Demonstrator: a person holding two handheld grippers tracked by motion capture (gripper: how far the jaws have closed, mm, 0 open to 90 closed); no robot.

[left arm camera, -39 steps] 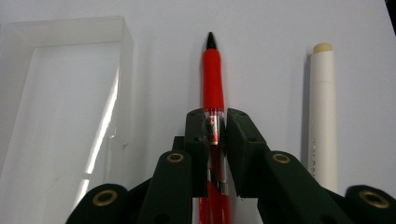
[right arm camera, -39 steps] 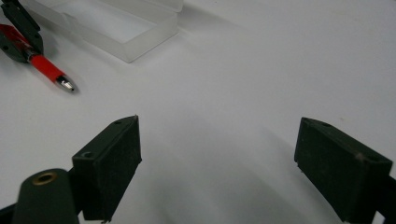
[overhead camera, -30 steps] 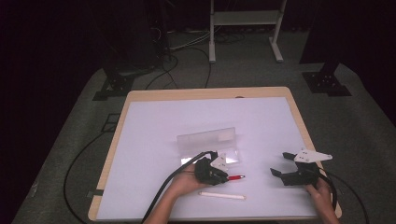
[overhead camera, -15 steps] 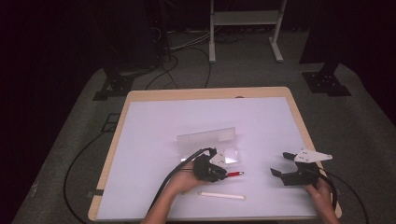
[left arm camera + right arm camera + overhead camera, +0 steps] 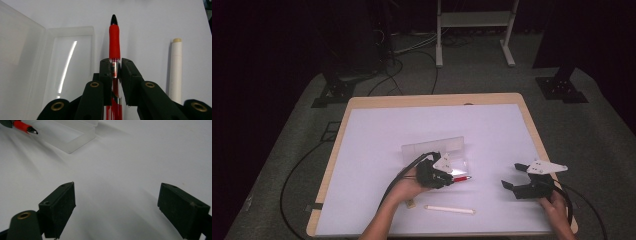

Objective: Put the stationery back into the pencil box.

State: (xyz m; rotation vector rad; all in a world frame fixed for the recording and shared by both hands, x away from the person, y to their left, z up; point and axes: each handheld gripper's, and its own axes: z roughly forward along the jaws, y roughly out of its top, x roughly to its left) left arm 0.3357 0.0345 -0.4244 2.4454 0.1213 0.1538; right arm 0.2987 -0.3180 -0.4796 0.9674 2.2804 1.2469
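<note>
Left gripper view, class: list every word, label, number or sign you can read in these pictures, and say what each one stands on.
Red pen: a small printed mark on the clear barrel between the jaws of the left gripper, too small and blurred to read.
Clear plastic case: no text.
White stick: no text.
Right gripper: no text.
So nothing can be quoted.

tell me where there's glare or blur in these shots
High view: the table is bright, almost washed out, against a dark room. Left gripper view: a white streak of glare runs down the clear case; the pen is sharp, the jaws at the bottom soft. Right gripper view: the near jaws are slightly blurred, with soft shadows across the table.
</note>
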